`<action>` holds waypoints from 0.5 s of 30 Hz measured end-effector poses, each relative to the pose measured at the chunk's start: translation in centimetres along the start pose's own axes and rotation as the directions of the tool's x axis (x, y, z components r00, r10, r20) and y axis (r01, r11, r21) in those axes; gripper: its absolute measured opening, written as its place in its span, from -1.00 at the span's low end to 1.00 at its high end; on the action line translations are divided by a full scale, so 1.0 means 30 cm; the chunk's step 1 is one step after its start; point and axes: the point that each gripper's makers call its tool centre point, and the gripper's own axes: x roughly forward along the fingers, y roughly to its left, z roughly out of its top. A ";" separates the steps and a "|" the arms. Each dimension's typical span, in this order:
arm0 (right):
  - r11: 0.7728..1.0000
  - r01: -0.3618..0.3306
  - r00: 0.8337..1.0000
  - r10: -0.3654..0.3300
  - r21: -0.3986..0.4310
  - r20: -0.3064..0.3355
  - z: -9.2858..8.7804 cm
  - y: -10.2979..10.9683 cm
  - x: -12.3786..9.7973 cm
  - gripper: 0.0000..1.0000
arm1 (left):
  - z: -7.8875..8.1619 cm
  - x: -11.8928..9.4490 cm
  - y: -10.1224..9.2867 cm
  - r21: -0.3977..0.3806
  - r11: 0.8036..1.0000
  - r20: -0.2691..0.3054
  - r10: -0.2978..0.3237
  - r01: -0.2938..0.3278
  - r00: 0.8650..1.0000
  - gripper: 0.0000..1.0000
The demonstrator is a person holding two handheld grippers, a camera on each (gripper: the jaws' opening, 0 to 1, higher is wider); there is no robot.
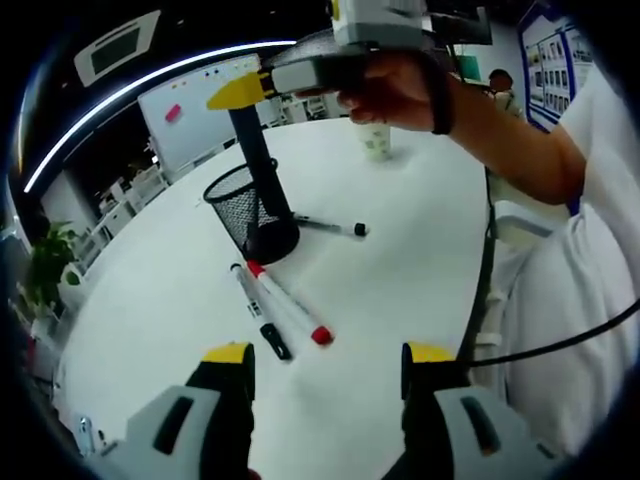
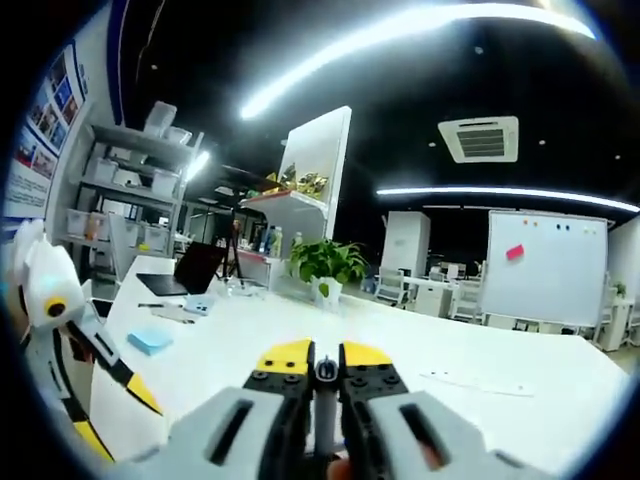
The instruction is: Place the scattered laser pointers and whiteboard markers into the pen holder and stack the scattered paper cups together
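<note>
Left gripper view: my left gripper (image 1: pixel 325 365) hangs spread over two markers (image 1: pixel 290 303) on the table (image 1: pixel 400 260); a third pen (image 1: pixel 335 228) lies beside the holder (image 1: pixel 245 205), one cup (image 1: pixel 377 141) beyond. My right gripper (image 1: pixel 245 92) hovers over the holder.

Right gripper view: the right gripper (image 2: pixel 326 362) pinches one dark pen (image 2: pixel 325 410). I judge most work remains.

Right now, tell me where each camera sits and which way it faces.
Left gripper view: rides the open left tool, looking down at the white table, markers, mesh pen holder; the person's hand holds the right tool.
Right gripper view: rides the right tool, shut on a marker, facing across the office.
Shared: whiteboard.
</note>
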 end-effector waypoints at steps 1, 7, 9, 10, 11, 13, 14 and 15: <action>1.000 0.000 1.000 0.000 0.000 -0.002 -0.002 0.000 0.000 -0.80 | 0.000 0.000 0.000 0.001 1.000 0.000 -0.001 0.001 1.000 0.19; 1.000 -0.004 1.000 0.004 -0.003 -0.010 -0.012 0.001 0.000 -0.80 | 0.002 0.002 0.001 0.004 1.000 -0.003 -0.001 0.001 1.000 0.19; 1.000 -0.006 1.000 0.006 -0.001 -0.016 -0.019 0.001 0.000 -0.80 | 0.004 0.002 0.000 0.005 1.000 -0.002 -0.002 0.002 1.000 0.19; 1.000 -0.006 1.000 0.006 0.001 -0.019 -0.022 0.001 0.000 -0.80 | 0.005 0.002 0.001 0.005 1.000 -0.002 -0.001 0.001 1.000 0.19; 1.000 -0.007 1.000 0.007 0.002 -0.021 -0.024 0.000 0.000 -0.80 | 0.005 0.002 0.001 0.005 1.000 -0.003 -0.001 0.001 1.000 0.19; 1.000 -0.012 1.000 0.012 0.001 -0.024 -0.027 0.003 0.000 -0.80 | 0.004 0.003 0.000 0.005 1.000 -0.004 -0.002 0.002 1.000 0.19; 1.000 -0.014 1.000 0.014 0.001 -0.025 -0.028 0.005 0.000 -0.80 | 0.004 0.003 0.000 0.006 1.000 -0.005 -0.002 0.002 1.000 0.19; 1.000 -0.014 1.000 0.014 0.000 -0.027 -0.031 0.006 0.001 -0.80 | 0.004 0.003 0.001 0.007 1.000 -0.006 -0.002 0.002 1.000 0.19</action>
